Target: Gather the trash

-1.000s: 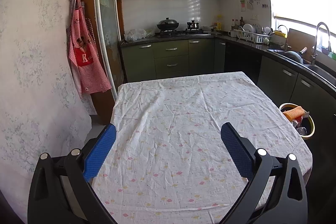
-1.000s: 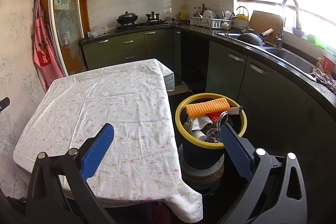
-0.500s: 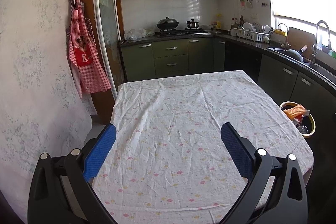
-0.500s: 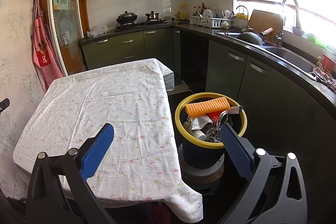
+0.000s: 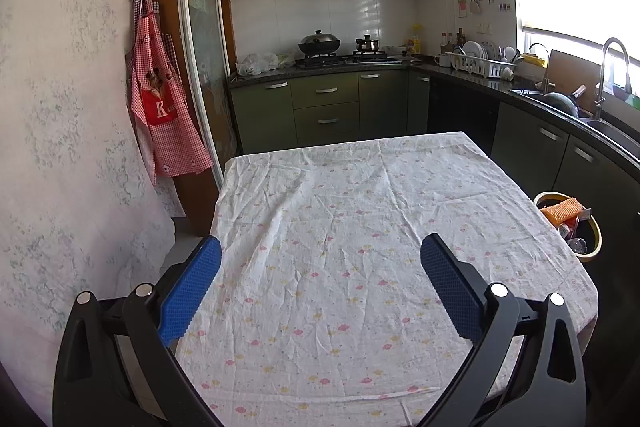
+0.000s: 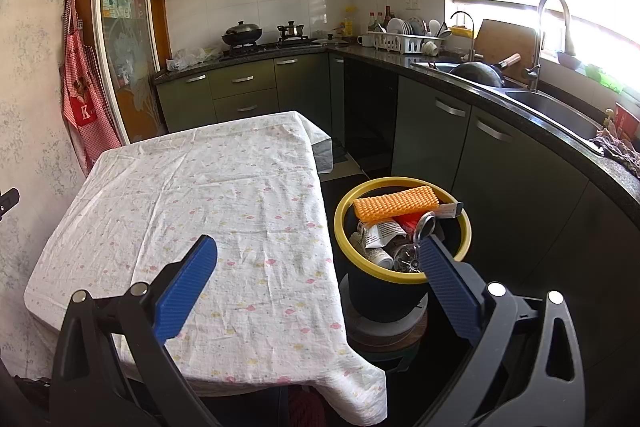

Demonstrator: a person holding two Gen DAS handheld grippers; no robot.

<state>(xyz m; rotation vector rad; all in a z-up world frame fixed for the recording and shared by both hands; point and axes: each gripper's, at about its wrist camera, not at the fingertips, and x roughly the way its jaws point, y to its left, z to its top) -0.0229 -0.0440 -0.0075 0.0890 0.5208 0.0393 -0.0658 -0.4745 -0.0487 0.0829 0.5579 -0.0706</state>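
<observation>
A black bin with a yellow rim (image 6: 404, 281) stands on a low round base to the right of the table. It holds an orange ridged sponge (image 6: 396, 202), crumpled paper, a can and other scraps. In the left wrist view the same bin (image 5: 592, 247) peeks past the table's right edge. My right gripper (image 6: 318, 247) hangs open above the table's near right corner, its right finger in front of the bin. My left gripper (image 5: 320, 247) is open above the cloth, nothing between its blue pads. No loose trash shows on the flowered tablecloth (image 5: 360, 219).
Green cabinets (image 5: 328, 107) and a stove with pots run along the back wall. A dark counter with a sink (image 6: 560, 107), a tap and a dish rack curves down the right. A red checked apron (image 5: 164, 107) hangs on the left wall.
None of the objects moved. Both views shift only slightly; both grippers stay open and empty.
</observation>
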